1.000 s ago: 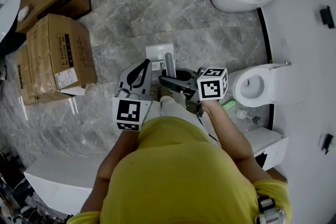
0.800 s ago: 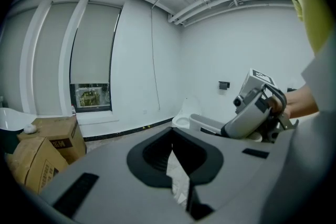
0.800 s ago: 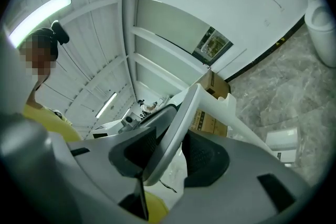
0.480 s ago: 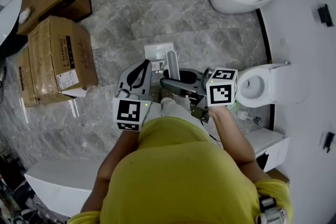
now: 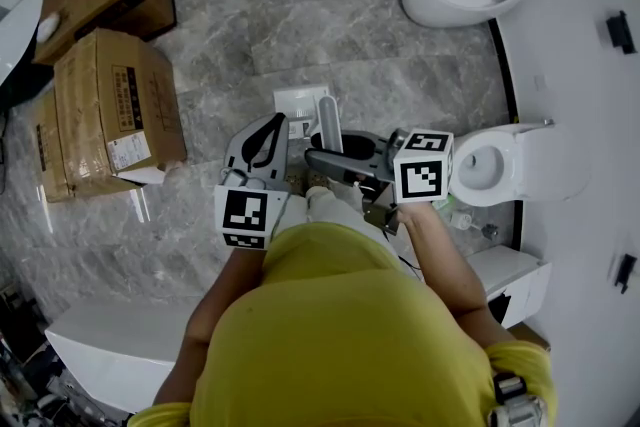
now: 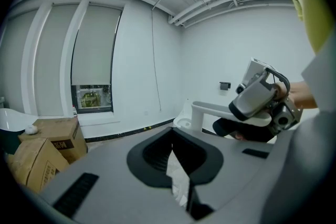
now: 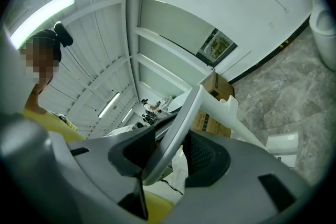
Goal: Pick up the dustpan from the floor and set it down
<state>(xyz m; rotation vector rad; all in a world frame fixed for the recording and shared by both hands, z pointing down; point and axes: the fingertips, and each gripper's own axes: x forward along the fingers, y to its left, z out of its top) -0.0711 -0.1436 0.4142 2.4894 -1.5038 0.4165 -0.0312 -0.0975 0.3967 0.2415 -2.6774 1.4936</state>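
Right gripper (image 7: 169, 147) closed on the grey handle of the dustpan (image 5: 301, 101) — its white pan at eleven o'clock from the jaws in the head view, on or barely off the marble floor (image 5: 400, 65) — left gripper (image 6: 181, 176) shut and empty; grasp apparently done, lift and set-down remaining.

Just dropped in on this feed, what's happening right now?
A person in yellow holds a gripper in each hand over a marble floor. The right gripper is clamped on the dustpan's long grey handle; its white pan is low by the floor, and I can't tell whether it touches. The left gripper is shut and empty.
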